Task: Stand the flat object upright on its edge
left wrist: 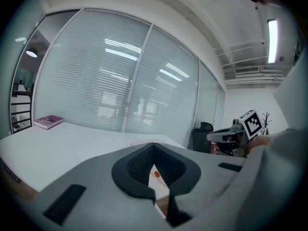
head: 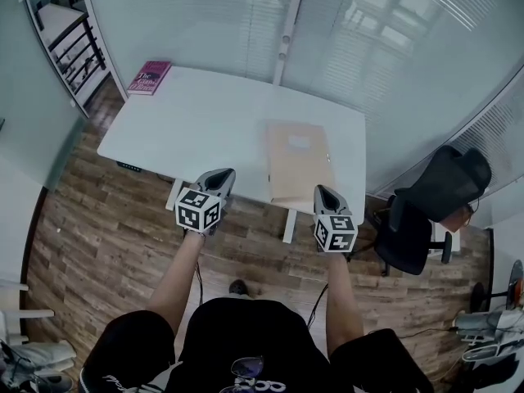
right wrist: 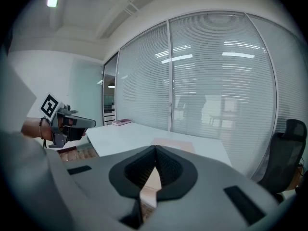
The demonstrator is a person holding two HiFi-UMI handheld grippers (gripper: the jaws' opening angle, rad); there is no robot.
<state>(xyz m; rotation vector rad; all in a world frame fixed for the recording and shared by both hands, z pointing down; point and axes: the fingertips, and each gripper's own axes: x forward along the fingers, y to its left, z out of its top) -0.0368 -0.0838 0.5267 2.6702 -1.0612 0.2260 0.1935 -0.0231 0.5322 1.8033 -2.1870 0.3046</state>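
Note:
The flat object is a tan folder (head: pixel 299 160) lying flat on the right part of the white table (head: pixel 205 121), its near end reaching the table's front edge. My left gripper (head: pixel 221 174) hovers at the front edge, left of the folder, shut and empty. Just off the folder's near right corner, my right gripper (head: pixel 322 190) is also shut, with nothing in it. In the left gripper view the closed jaws (left wrist: pixel 154 146) point over the table, and the folder (left wrist: pixel 159 177) shows through the gap below them. Beyond the right gripper (right wrist: pixel 155 148) in its own view, the folder (right wrist: pixel 175 143) lies ahead.
A pink book (head: pixel 149 77) lies on the table's far left corner. A black office chair (head: pixel 434 211) stands right of the table. Glass walls with blinds run behind the table. The floor is wood planks, and shelving stands at the far left.

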